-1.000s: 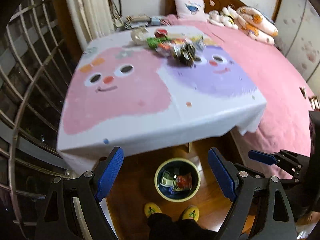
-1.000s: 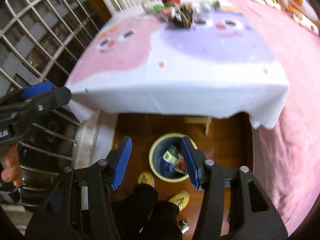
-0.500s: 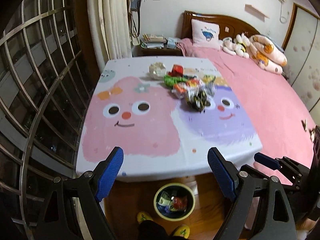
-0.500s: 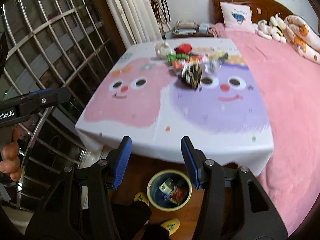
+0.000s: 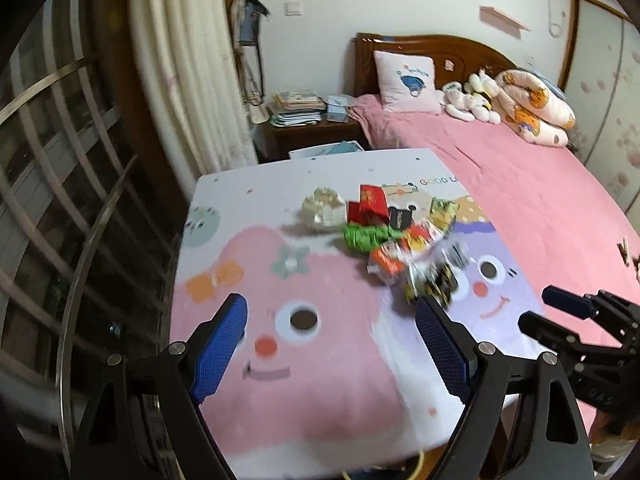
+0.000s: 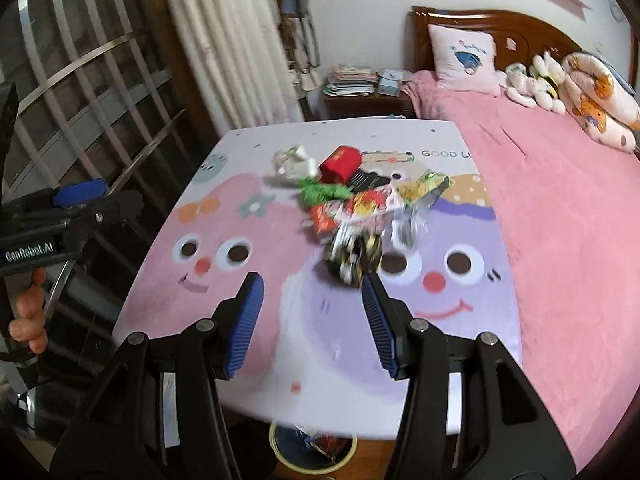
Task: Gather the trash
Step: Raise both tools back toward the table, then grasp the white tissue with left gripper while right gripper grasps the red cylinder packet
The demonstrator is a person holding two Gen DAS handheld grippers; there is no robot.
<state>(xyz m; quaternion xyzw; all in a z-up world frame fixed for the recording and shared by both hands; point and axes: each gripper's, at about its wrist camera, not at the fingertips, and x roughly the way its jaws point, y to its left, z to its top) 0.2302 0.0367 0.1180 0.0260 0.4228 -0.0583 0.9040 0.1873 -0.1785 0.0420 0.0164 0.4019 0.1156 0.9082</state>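
Cartoon-print surface (image 6: 256,280) ahead, trash heap (image 6: 352,208) just beyond both sets of spread, empty fingers (image 6: 248,320): loose overlapping wrappers liable to slip or scatter if pinched carelessly.

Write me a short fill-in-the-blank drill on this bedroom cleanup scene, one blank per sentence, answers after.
1. The pile of wrappers lies on a table beside the ____.
2. Both the left claw and the right claw hold ____.
3. The bin under the table's near edge already holds some ____.
4. The crumpled wrapper next to the red box is ____.

Answers: bed; nothing; trash; green
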